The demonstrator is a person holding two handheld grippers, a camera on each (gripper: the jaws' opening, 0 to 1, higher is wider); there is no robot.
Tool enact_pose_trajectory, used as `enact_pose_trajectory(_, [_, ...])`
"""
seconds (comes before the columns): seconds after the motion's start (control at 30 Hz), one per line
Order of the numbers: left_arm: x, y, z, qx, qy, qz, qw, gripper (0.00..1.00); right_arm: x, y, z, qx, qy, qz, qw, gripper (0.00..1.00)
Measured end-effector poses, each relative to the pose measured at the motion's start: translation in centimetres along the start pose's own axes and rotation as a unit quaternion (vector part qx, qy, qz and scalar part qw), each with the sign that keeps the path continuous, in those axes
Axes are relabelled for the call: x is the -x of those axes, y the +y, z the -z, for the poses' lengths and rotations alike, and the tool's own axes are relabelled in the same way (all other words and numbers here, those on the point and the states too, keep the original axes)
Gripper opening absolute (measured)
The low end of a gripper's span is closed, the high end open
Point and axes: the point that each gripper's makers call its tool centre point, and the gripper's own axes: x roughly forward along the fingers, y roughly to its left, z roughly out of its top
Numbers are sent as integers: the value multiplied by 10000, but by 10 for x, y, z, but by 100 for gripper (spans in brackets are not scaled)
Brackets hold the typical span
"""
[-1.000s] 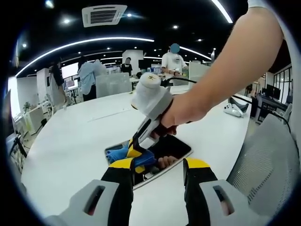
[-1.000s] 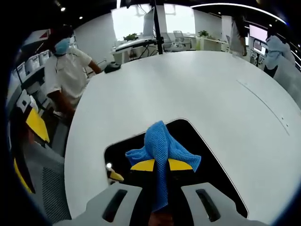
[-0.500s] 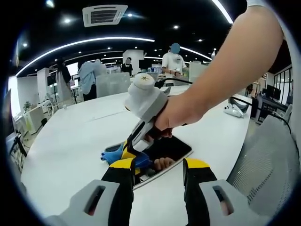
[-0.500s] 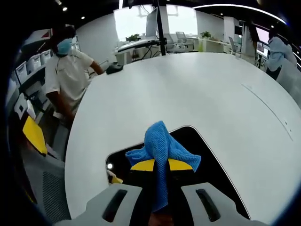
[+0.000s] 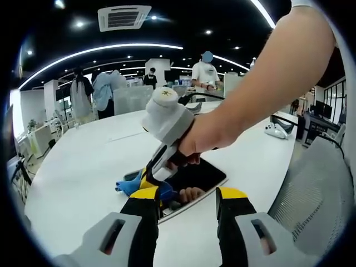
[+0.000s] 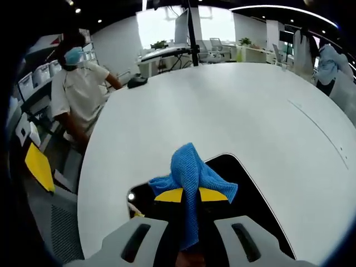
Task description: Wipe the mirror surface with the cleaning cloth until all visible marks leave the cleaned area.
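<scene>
The mirror (image 5: 204, 173) is a dark rounded rectangle lying flat on the white table (image 5: 83, 167). A person's hand holds my right gripper (image 5: 146, 181) over the mirror's left end, shut on the blue cleaning cloth (image 5: 128, 186), which is pressed down there. In the right gripper view the cloth (image 6: 191, 167) bunches up between the yellow tips of my right gripper (image 6: 191, 195), with the mirror (image 6: 247, 192) beneath them. My left gripper (image 5: 189, 194) stands open near the mirror's near edge, with nothing between its jaws. One of its yellow jaws shows at the left in the right gripper view as the left gripper (image 6: 39, 167).
Several people (image 5: 206, 72) stand beyond the table's far side; one person (image 6: 75, 89) stands close to its edge. A mesh office chair (image 5: 311, 183) is at the right. A white device (image 5: 276, 129) and a small black object (image 6: 135, 81) lie on the table.
My right gripper has slid the cloth along the mirror towards its far end, leftwards in the left gripper view. The left gripper has stayed still and open.
</scene>
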Motion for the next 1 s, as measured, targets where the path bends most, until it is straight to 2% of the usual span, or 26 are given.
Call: enact_pose_trajectory(1.0, [0,0,0,52,8,9,10000,38,-10,8,-11,146,28,-129,9998,4])
